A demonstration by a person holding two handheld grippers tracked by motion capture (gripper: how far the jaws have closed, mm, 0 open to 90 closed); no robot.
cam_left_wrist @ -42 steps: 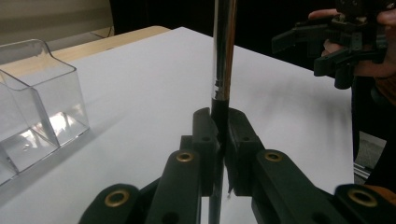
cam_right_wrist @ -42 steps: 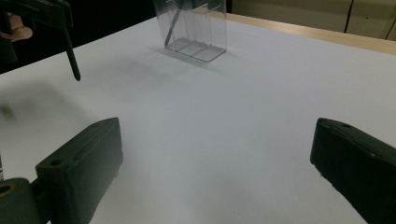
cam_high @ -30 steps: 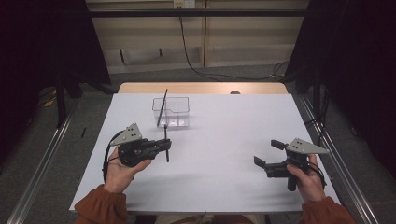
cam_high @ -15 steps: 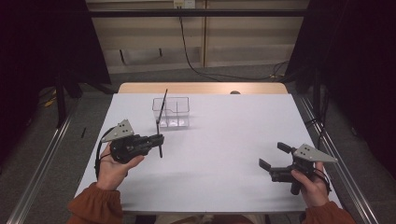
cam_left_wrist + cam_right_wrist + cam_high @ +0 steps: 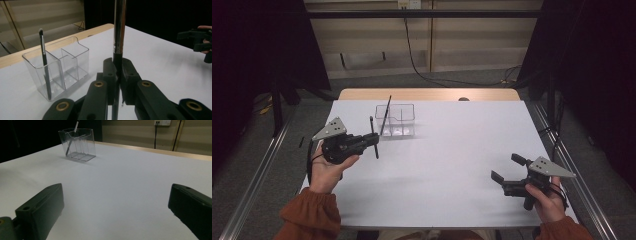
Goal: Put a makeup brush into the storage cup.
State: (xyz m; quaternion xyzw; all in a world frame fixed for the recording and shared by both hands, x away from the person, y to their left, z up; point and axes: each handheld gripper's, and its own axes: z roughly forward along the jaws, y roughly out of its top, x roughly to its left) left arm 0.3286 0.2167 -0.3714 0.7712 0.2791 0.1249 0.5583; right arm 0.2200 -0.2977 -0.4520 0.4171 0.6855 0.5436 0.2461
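Brush (image 5: 119, 25) pinched in left gripper (image 5: 117, 72), standing almost straight up. Jaws squeezed shut on dark handle, just under shiny silver part. Held above white table (image 5: 452, 150), near left edge, a little in front of clear plastic organizer (image 5: 404, 107) but not touching it.

Organizer sitting toward far left part of table, near far edge. Split into small boxes inside. One more brush (image 5: 385, 115) already in there, leaning in the box at the end nearest the table's left edge, tip poking out over the rim.

Right gripper (image 5: 508, 168) down by near right corner of table, well apart from everything. Jaws spread wide, holding nothing. Just waiting, by the look of it.

Step in hand, most likely: carrying second brush to organizer to drop it in beside first one.

Next move, probably: lift brush higher than rim, bring it forward over an open box, keep it standing up, lower bottom end inside, then let go gently. Careful not to bump thin wall or leaning brush, or the light organizer might slide or tip.
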